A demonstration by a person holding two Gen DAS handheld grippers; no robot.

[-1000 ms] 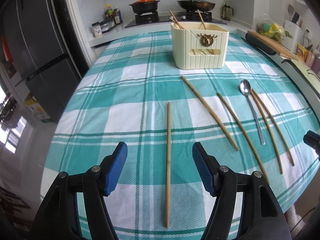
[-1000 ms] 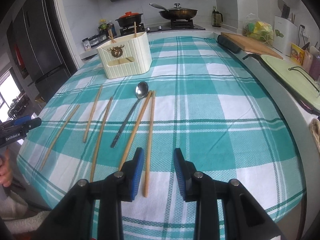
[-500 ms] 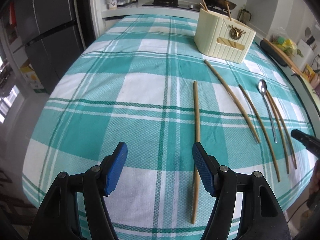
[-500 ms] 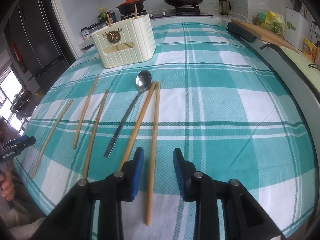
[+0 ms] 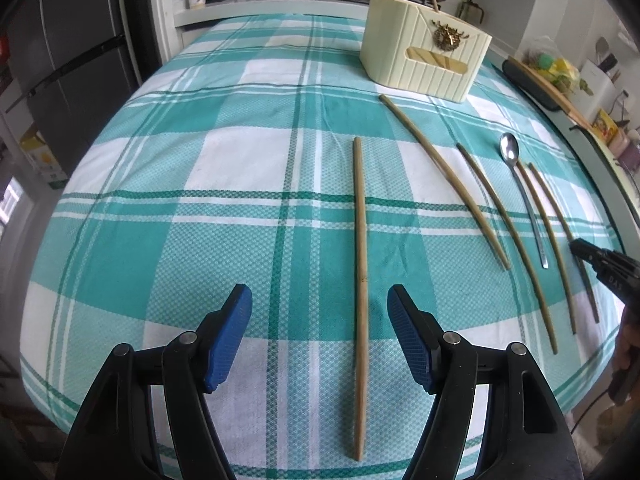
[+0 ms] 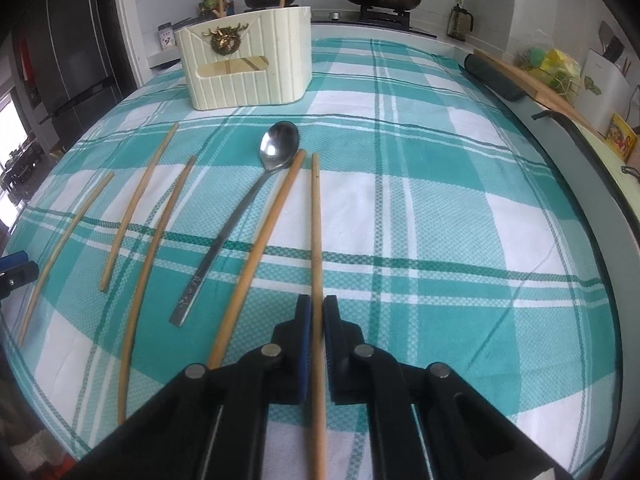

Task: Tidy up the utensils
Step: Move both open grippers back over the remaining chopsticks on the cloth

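1. Bamboo chopstick (image 5: 361, 240) lies lengthwise on the checked surface (image 5: 160, 200), between the wide-open fingers of the left gripper (image 5: 320, 336); the pads clear it, probably lining up a pinch. The cream holder (image 5: 424, 60) stands beyond.
2. Right gripper (image 6: 317, 312) has its fingers closed on the rightmost chopstick (image 6: 316, 240), near its end, likely so it lifts tip-first toward the holder. A spoon (image 6: 256, 192) and other chopsticks lie to the left.

My table (image 6: 460, 200) w/ teal-white check cloth fills the frame. On it: cream holder (image 6: 244, 68) upper left, spoon (image 6: 240, 216) center, five chopsticks (image 6: 136, 208) spread left to center.
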